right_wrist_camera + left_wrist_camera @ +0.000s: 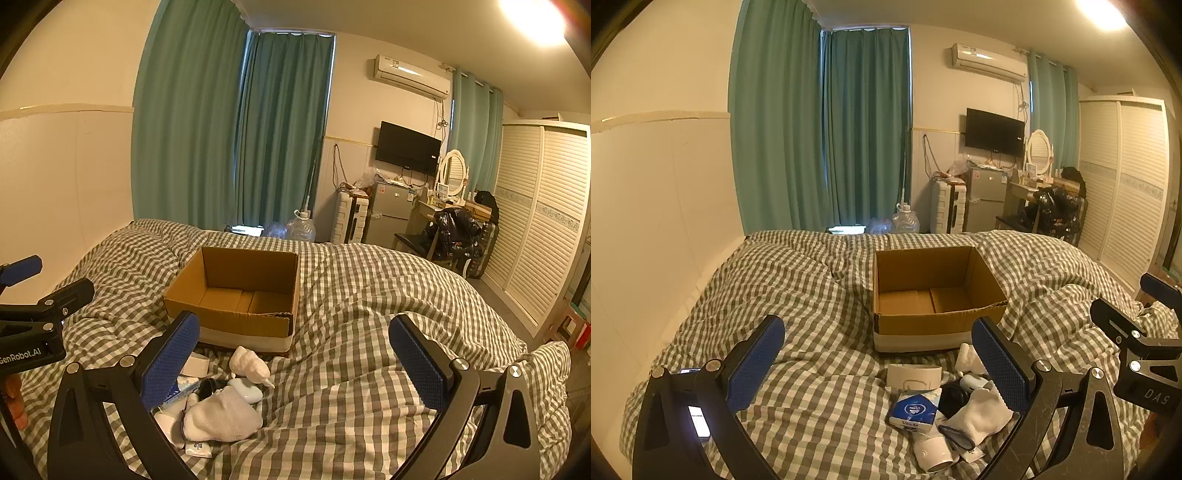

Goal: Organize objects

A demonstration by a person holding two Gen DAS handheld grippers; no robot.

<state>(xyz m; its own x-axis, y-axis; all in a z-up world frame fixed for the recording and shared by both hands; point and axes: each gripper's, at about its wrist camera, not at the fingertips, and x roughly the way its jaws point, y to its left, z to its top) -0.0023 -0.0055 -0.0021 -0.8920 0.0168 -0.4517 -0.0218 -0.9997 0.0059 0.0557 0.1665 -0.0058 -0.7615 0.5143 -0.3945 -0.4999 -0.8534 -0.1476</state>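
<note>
An open, empty cardboard box (934, 291) stands on the checked bed; it also shows in the right wrist view (236, 291). In front of it lies a small pile: a blue-and-white tissue pack (914, 408), a paper cup sleeve (914, 376), a white sock (979, 415), a white tube (932, 452) and a dark item (951, 398). The right wrist view shows the sock (221, 415), a white crumpled item (249, 363) and a pale blue case (247, 392). My left gripper (879, 362) is open above the pile. My right gripper (295, 363) is open to the pile's right.
The checked duvet (369, 332) is rumpled, with a ridge at the right. A lit phone (698, 419) lies on the bed at the left. A white wall runs along the bed's left side. A wardrobe (535, 221), fridge, desk and water jug stand beyond the bed.
</note>
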